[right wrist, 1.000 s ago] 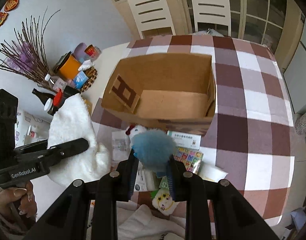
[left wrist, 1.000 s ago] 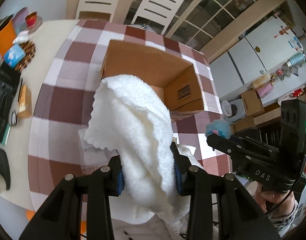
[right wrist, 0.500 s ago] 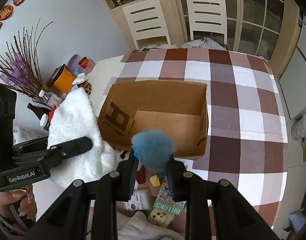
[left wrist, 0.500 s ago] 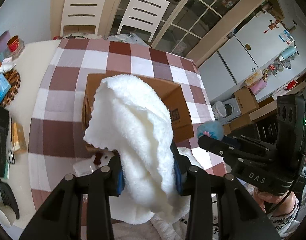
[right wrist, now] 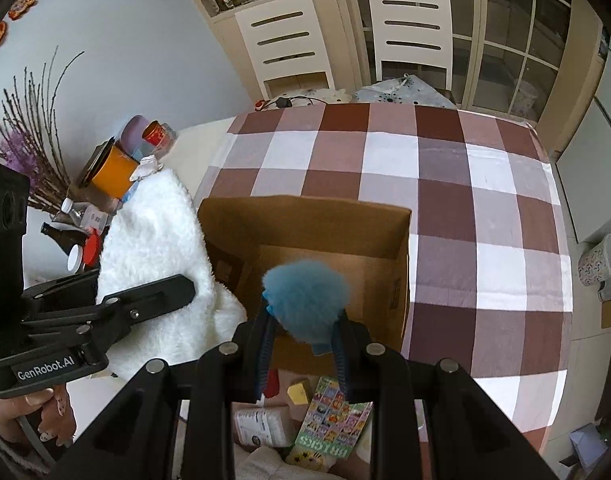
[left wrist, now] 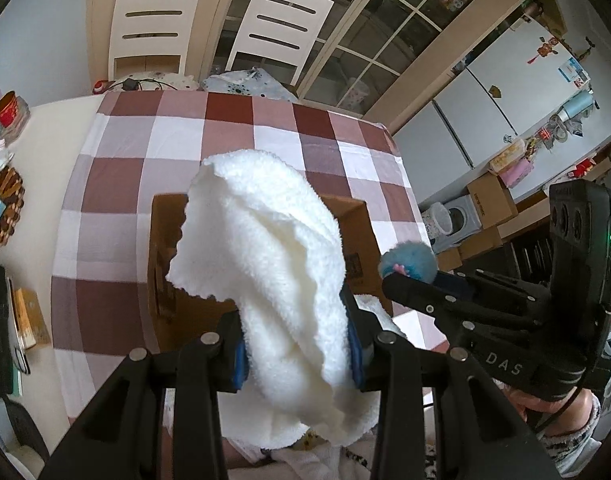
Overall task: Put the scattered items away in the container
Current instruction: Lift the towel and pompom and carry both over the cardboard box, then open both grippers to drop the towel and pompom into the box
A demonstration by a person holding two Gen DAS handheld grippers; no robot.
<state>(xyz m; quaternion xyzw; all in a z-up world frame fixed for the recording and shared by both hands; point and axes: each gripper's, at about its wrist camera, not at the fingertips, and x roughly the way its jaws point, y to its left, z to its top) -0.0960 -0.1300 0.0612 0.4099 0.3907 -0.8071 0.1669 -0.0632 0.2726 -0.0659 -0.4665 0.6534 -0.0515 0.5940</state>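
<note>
Cardboard box [right wrist: 305, 232] sits open-topped on the checked tablecloth surface [right wrist: 485, 200]; the floor of the box that shows looks bare, so judging from that nothing is inside yet, though part of the interior is hidden behind the held items. Right gripper [right wrist: 303, 344] is closed on a blue fluffy pom-pom toy [right wrist: 305, 300], held above the box's near wall, over the opening or close to it. Left gripper [left wrist: 295, 346] is clamped on a white fleece cloth [left wrist: 273, 260] that bunches up and drapes over both fingers; it hangs at the box's left side in the right wrist view, and in the left wrist view it blocks most of the box [left wrist: 161, 256], so whether it is already over the opening I cannot tell. Still scattered on the surface at the near side of the box: a bricks booklet [right wrist: 333, 420], a white packet with a label [right wrist: 261, 426], a small yellow block [right wrist: 298, 392], a red piece beside it, more white fabric at the bottom edge. Clutter well left of the box (orange canister [right wrist: 113, 172], dark bottle [right wrist: 65, 236]) may not be part of the job. Progress: early, two items in transit, none dropped; left to do is release both into the box, then collect the near-side items.
</note>
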